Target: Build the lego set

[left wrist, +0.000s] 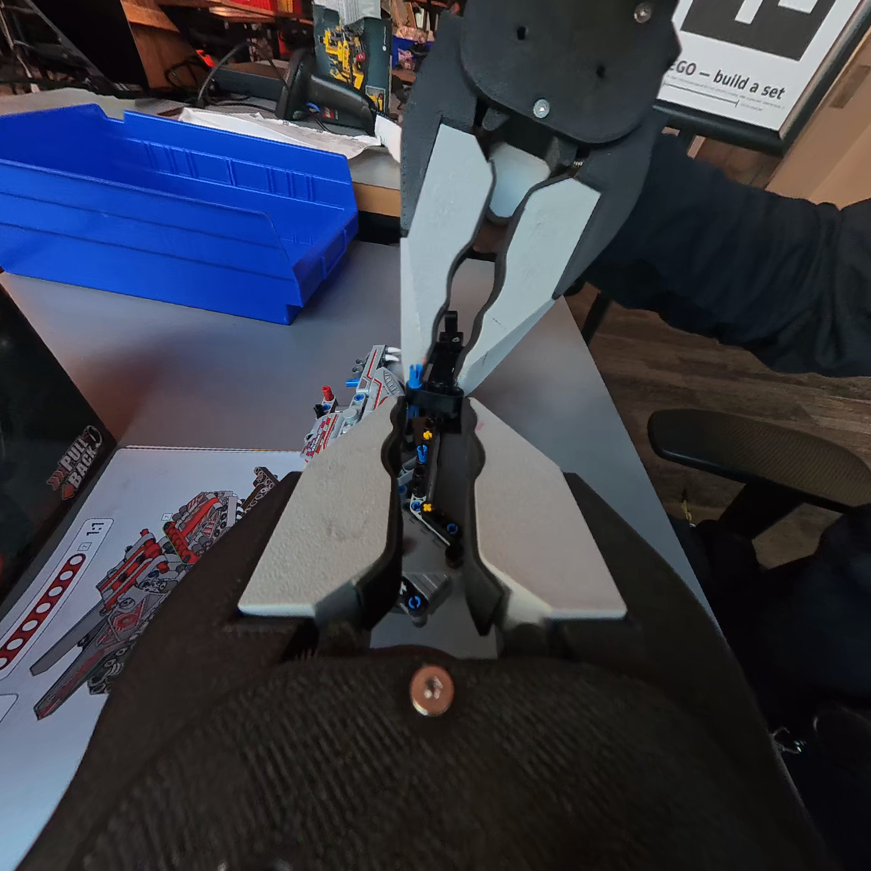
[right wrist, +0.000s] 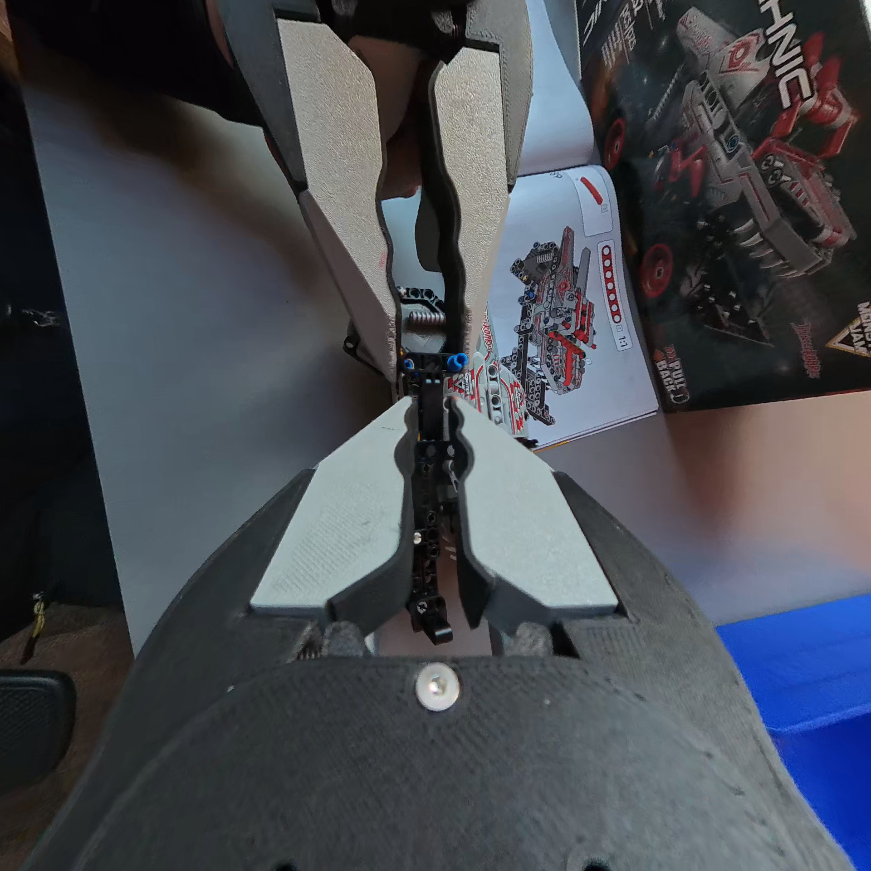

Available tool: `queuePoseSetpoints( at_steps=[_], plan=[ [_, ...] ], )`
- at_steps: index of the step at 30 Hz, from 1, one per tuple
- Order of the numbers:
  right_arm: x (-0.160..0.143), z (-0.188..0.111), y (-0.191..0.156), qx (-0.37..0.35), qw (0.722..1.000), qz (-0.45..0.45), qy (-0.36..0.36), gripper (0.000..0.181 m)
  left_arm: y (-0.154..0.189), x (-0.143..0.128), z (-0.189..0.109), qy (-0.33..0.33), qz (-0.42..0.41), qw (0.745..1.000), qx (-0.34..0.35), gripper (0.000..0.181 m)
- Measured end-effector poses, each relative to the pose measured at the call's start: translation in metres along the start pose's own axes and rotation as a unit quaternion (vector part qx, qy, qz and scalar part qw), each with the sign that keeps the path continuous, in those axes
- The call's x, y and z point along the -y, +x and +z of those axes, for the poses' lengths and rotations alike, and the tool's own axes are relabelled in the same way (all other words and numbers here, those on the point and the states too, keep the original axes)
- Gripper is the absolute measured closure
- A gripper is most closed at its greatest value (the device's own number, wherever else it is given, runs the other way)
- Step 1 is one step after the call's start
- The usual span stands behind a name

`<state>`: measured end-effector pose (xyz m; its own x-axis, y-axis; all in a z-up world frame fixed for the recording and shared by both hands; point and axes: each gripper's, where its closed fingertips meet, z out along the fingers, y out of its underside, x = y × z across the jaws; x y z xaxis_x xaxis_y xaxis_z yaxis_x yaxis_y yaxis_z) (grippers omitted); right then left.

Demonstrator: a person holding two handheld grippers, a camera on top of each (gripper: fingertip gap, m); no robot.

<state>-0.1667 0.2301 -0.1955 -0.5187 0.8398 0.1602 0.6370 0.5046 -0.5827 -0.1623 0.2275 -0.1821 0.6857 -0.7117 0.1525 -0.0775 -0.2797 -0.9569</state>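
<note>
Here, in the left wrist view, the left gripper point(left wrist: 431, 414) is closed narrowly on the grey-and-red lego model point(left wrist: 372, 400), held above the grey table point(left wrist: 198, 377). The right gripper point(left wrist: 440, 377) comes from the far side, tips meeting the left's, pinching a black beam assembly point(left wrist: 445, 358) against the model. A blue bin point(left wrist: 165, 212) sits to the left; an instruction booklet point(left wrist: 94, 565) lies nearby.

In the right wrist view, the right gripper point(right wrist: 431, 400) clamps the black beam assembly point(right wrist: 429, 495) lengthwise between its fingers. The left gripper point(right wrist: 426, 349) opposite grips the lego model point(right wrist: 476, 386). The set's box point(right wrist: 730, 188) lies beyond the booklet point(right wrist: 565, 306).
</note>
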Motion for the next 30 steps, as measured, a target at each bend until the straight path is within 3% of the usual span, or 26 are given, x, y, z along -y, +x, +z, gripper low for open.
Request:
queuePoseSetpoints(
  at_steps=[14, 21, 30],
  plan=[
    [0.007, 0.0, 0.002, -0.003, 0.999, 0.018, 0.051, 0.167, -0.007, -0.002, -0.001, 0.007, -0.011, 1.0, 0.01, 0.161],
    [0.009, -0.003, 0.004, 0.002, 0.997, 0.029, 0.07, 0.175, -0.006, -0.003, 0.0, 0.006, -0.011, 1.0, 0.006, 0.161],
    [-0.005, -0.008, 0.014, 0.009, 0.999, 0.043, 0.024, 0.176, -0.01, -0.005, -0.005, -0.011, -0.003, 1.0, 0.023, 0.163]
  ],
)
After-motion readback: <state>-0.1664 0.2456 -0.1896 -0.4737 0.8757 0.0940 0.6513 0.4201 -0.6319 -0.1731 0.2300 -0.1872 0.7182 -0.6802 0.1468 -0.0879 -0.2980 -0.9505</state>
